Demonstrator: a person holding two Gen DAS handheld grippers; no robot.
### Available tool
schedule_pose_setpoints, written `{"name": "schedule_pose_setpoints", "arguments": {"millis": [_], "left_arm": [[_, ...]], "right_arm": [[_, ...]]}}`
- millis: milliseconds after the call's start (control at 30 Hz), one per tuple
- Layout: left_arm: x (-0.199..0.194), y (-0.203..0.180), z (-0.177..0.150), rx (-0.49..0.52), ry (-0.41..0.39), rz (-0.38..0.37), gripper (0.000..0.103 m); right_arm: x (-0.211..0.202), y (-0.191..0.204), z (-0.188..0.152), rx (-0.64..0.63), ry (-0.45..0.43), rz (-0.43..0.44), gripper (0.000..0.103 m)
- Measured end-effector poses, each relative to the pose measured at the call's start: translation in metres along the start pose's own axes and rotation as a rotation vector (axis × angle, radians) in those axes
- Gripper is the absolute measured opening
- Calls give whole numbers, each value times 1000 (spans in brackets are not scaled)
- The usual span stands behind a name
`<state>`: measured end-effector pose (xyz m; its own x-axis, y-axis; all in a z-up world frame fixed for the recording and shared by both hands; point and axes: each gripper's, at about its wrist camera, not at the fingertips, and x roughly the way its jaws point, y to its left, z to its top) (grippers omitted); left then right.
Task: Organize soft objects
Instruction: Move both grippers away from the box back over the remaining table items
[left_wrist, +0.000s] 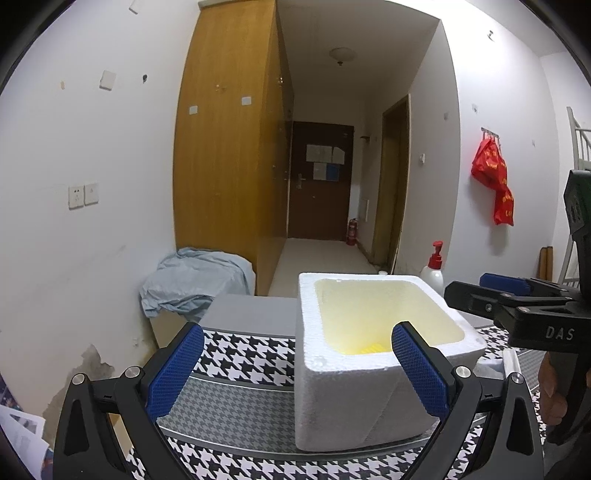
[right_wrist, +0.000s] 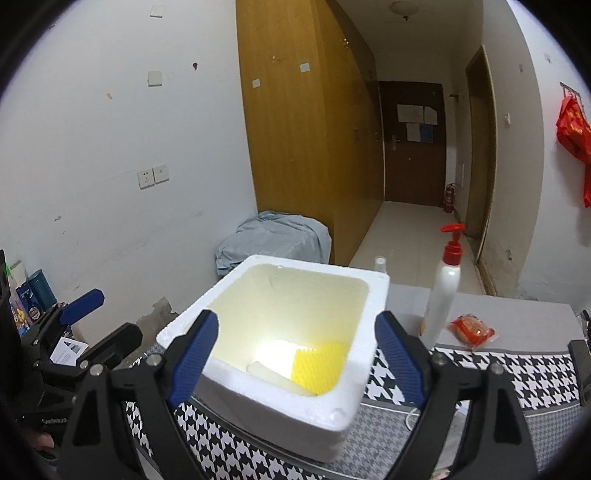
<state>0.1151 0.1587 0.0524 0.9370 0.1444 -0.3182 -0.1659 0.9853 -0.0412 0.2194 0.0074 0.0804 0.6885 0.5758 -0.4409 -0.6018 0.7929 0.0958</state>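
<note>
A white foam box (left_wrist: 332, 398) (right_wrist: 277, 424) stands on a table under a black-and-white houndstooth cloth (left_wrist: 240, 369). On its floor lie a yellow ridged sponge (right_wrist: 319, 365) and a pale foam strip (right_wrist: 273, 374); the left wrist view shows only a sliver of the yellow sponge (left_wrist: 373, 347). My right gripper (right_wrist: 295, 358) hovers over the near rim, open, with nothing between its blue pads. My left gripper (left_wrist: 299, 369) is open too, low at the box's left front corner, touching nothing. Each view catches the other gripper at its edge: the right gripper (left_wrist: 467, 286), the left gripper (right_wrist: 99, 321).
A white pump bottle with a red top (right_wrist: 445, 291) (left_wrist: 434, 271) stands just right of the box, and a red packet (right_wrist: 471, 330) lies beside it. A grey-blue cloth heap (right_wrist: 273, 240) sits against the wooden wardrobe (right_wrist: 295, 129). Boxes and papers (right_wrist: 29, 299) crowd the far left.
</note>
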Motion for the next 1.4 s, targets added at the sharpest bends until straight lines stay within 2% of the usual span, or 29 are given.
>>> {"name": "schedule_pose_setpoints", "arguments": {"millis": [133,767,1000,1100,1400], "left_arm": [[-6,-4,5,13,-20,12,102],[-37,-45,13,25,-63,-42,102],[-44,-57,10,31,-72,-25,102],[-45,-62,6,25,-69,-42,102],[-49,-77,-10,21,-87,-41,102]], "right_arm": [[-12,0,-2,-13,-24,-22,103],[-65,-23,-10,-24,-91,-45,103],[-79,-27,-23,-43,-108,-50,103],[-85,-31,-32,-46,-111,-52,103],[-95,-42,-62,-44,-117,-107,103]]}}
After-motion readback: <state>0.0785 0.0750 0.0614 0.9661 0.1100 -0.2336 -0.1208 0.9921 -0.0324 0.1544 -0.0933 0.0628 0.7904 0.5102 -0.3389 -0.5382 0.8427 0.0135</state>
